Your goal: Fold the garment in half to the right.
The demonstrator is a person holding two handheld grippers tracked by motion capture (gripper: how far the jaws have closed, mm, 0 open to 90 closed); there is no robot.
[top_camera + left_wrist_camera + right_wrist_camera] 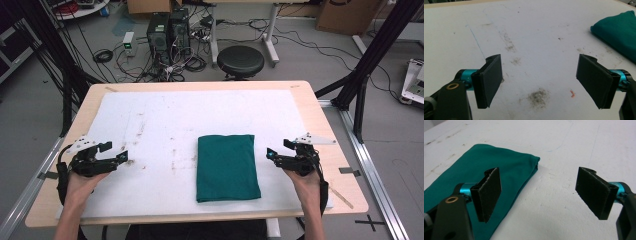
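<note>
While both my left hand-held gripper and right hand-held gripper gape empty, the folded green cloth at frame centre awaits; next I reach for its edge.

A wooden table with a stained white mat fills the frame's middle. Behind it, top centre, a black stool stands on grey floor; two computer towers and tangled cables lie upper left, cardboard boxes upper right.
</note>
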